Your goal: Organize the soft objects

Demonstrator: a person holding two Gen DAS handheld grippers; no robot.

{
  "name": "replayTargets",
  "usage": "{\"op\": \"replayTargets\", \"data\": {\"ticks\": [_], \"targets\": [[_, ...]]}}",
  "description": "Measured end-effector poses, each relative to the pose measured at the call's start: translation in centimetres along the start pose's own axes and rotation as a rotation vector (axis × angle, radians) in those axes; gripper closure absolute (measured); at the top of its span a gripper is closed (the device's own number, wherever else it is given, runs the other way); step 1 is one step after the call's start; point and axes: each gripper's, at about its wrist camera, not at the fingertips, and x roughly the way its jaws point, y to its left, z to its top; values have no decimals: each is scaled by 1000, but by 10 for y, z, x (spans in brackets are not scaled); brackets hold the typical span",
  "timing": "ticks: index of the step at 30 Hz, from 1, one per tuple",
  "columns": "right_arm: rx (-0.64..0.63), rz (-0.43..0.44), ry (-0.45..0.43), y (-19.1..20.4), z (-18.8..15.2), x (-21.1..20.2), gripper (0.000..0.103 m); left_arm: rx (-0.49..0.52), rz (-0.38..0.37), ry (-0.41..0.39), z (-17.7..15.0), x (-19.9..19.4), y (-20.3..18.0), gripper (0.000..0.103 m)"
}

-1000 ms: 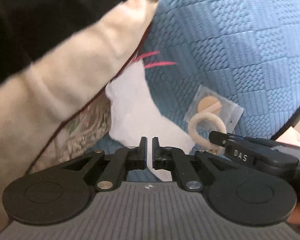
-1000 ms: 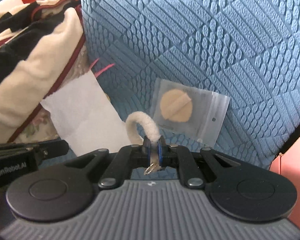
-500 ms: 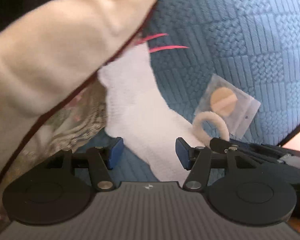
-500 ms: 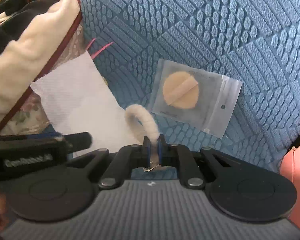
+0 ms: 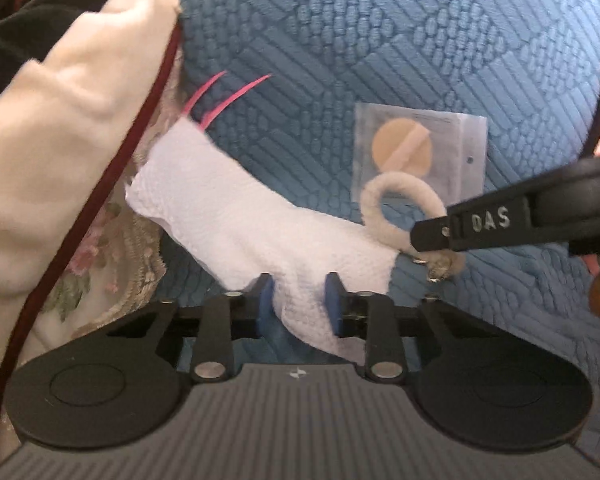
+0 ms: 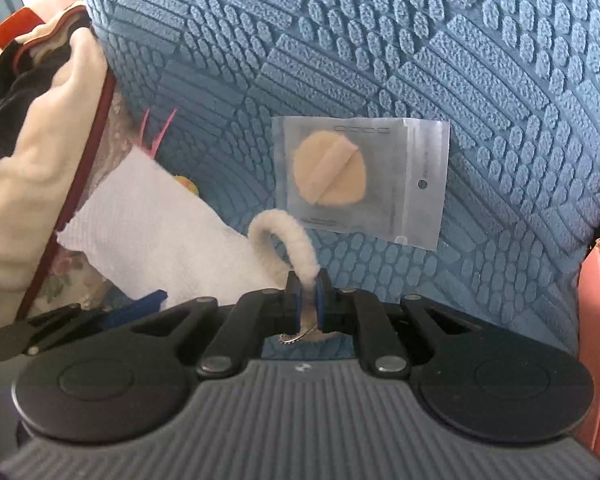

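A blue quilted bedspread [image 6: 440, 60] carries everything. Directly on it lie a clear plastic pouch [image 6: 380, 184] holding a tan round pad, a white paper towel [image 6: 155, 240], and, at the left edge, heaped cream and black fabric [image 5: 67, 112].

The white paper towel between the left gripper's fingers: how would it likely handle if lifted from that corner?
Probably floppy: the white paper towel already sags and creases between the left gripper fingers, which stand apart around it. Likely very light, being a thin embossed sheet. It may drag rather than lift clean, since its far end seems tucked under the cream cushion.
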Motion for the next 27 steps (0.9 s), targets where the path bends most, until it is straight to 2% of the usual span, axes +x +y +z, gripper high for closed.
{"op": "replayTargets", "data": {"ticks": [1, 2, 7, 19, 22, 27], "targets": [[4, 1, 0, 0, 0, 1, 93, 0, -1, 0, 0, 0, 0, 84], [7, 0, -1, 0, -1, 1, 93, 1, 4, 1, 0, 0, 0, 87], [-8, -21, -14, 1, -2, -7, 93, -46, -8, 22, 3, -5, 9, 95], [-54, -60, -49, 11, -12, -52, 93, -159, -59, 20, 6, -47, 27, 96], [-84, -82, -58, 16, -16, -67, 93, -190, -99, 33, 5, -54, 32, 96], [-93, -120, -52, 22, -31, -86, 93, -183, -123, 22, -1, -74, 32, 96]]}}
